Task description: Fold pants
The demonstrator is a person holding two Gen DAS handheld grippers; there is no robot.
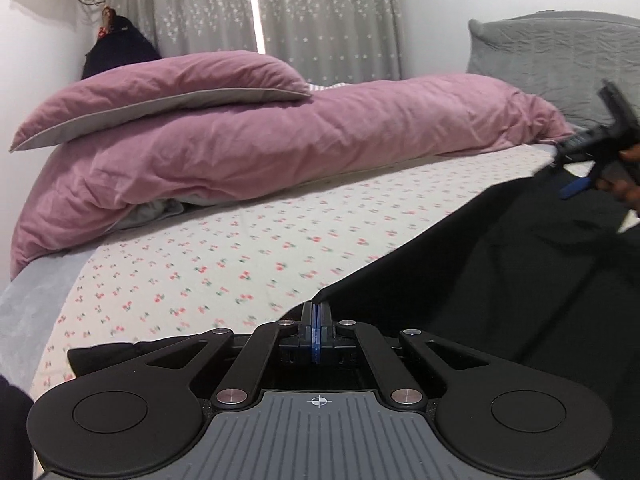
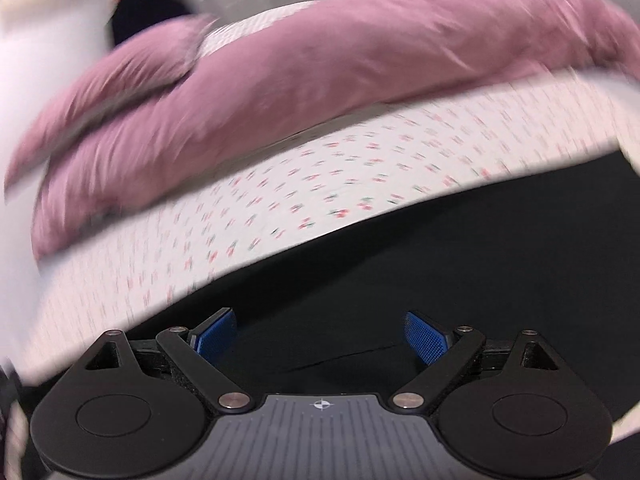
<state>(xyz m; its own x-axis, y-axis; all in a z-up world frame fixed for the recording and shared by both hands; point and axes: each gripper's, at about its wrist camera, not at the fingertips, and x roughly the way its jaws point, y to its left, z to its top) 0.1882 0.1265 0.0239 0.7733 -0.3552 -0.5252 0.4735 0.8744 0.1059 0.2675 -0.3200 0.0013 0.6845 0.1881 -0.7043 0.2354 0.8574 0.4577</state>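
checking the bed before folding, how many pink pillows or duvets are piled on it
2: a smaller pink pillow lying on top at the left, and a long pink duvet under it, stretched across the back of the bed. More may be hidden behind.

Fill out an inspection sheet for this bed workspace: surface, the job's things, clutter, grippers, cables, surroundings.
Surface: bed sheet, white with small red flower print, lying flat.
Job's things: black pants spread over the near right of the bed, one edge lifted toward the left gripper.
Clutter: pink duvet bunched along the far side; grey pillow at the far right.
Grippers: left gripper shut, with the pants' edge at its tips; right gripper open above the pants, nothing between its blue pads. The right wrist view is blurred.
Cables: nothing seen.
Surroundings: grey curtains with a bright gap, white wall, dark item hanging in the corner.
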